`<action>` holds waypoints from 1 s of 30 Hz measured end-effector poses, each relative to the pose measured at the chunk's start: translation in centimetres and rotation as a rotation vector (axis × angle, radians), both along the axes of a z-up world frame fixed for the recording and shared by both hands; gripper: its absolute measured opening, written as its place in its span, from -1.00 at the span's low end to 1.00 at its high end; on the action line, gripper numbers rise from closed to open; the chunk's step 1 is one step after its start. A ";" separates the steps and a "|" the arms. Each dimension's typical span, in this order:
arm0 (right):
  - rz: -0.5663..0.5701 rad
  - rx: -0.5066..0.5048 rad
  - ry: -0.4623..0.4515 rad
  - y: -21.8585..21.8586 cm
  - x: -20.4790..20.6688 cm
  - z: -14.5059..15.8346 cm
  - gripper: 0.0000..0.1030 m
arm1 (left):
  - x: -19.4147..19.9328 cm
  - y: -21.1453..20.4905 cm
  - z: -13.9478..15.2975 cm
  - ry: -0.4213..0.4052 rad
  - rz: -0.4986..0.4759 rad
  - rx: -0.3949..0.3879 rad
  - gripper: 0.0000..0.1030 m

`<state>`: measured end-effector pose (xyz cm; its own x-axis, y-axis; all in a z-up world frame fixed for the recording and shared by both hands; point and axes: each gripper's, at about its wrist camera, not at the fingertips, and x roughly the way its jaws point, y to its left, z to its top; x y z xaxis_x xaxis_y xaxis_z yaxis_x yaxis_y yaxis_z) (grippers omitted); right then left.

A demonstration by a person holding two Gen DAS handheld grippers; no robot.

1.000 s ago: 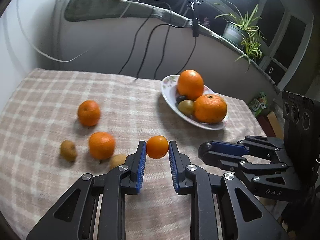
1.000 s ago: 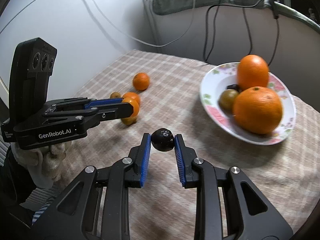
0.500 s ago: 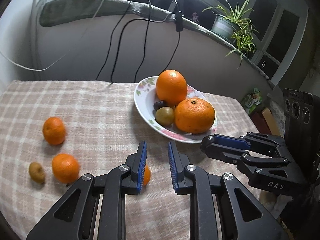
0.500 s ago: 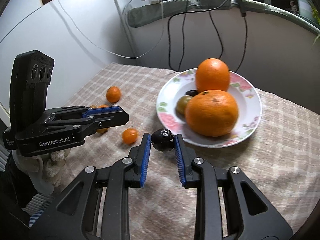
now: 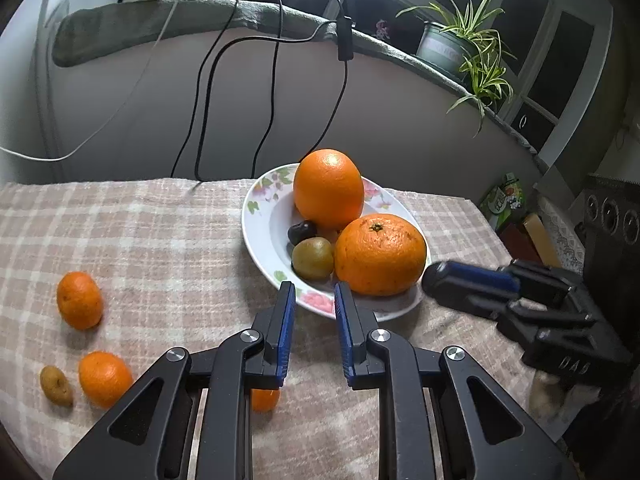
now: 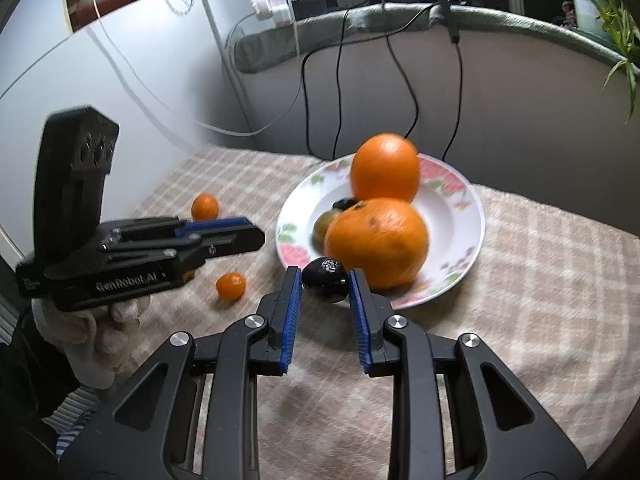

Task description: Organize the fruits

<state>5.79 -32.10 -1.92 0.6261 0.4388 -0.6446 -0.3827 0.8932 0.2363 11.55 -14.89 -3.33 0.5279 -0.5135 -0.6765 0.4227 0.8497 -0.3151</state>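
The left gripper no longer holds the small orange it carried a second ago: that fruit now lies on the checked tablecloth, below and behind the fingers, and the jaws stand close together with nothing between them, their tips at the near rim of the plate. The right gripper is clamped on a dark plum, as before, but now sits at the plate's edge rather than out over the cloth. Two big oranges, a green fruit and another dark one rest on the plate. Two more small oranges and a brown fruit lie left on the cloth.
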 end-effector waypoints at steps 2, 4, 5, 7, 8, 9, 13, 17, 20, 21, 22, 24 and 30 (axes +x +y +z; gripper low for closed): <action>-0.015 0.002 -0.009 -0.6 0.3 0.3 -0.51 | 0.3 -0.2 0.0 0.000 -0.002 0.004 -0.64; -0.033 0.006 -0.014 -1.3 0.9 0.5 -0.51 | 0.5 -0.4 0.0 0.000 -0.002 0.007 -0.64; -0.043 0.007 -0.016 -1.7 1.2 0.6 -0.51 | 0.6 -0.5 0.0 -0.001 -0.002 0.008 -0.64; -0.057 0.011 -0.017 -2.3 1.8 0.6 -0.51 | 0.8 -0.6 0.0 -0.002 -0.002 0.009 -0.64; -0.067 0.013 -0.017 -2.6 2.2 0.7 -0.51 | 0.8 -0.6 0.0 -0.002 -0.001 0.010 -0.64; -0.071 0.013 -0.017 -2.9 2.5 0.7 -0.51 | 0.9 -0.7 0.0 -0.003 -0.001 0.011 -0.64; -0.085 0.001 -0.021 -3.5 3.7 0.6 -0.51 | 1.2 -0.8 -0.1 -0.001 -0.001 0.014 -0.64; -0.084 -0.018 -0.016 -3.6 4.5 0.3 -0.51 | 1.3 -0.8 0.0 -0.003 0.000 0.015 -0.64; -0.091 -0.031 -0.014 -3.5 4.8 0.1 -0.50 | 1.2 -0.8 0.1 -0.005 -0.001 0.019 -0.59; -0.096 -0.036 -0.016 -3.6 4.9 0.0 -0.50 | 1.2 -0.8 0.1 -0.008 0.000 0.022 -0.52; -0.098 -0.037 -0.015 -3.6 5.0 0.0 -0.50 | 1.2 -0.8 0.1 -0.010 0.002 0.024 -0.49; -0.105 -0.036 -0.015 -3.7 5.1 0.0 -0.50 | 1.0 -0.7 0.1 -0.018 0.002 0.029 -0.46; -0.112 -0.062 -0.025 -3.6 4.8 0.1 -0.11 | 0.5 0.1 0.3 -0.030 0.023 0.022 -0.01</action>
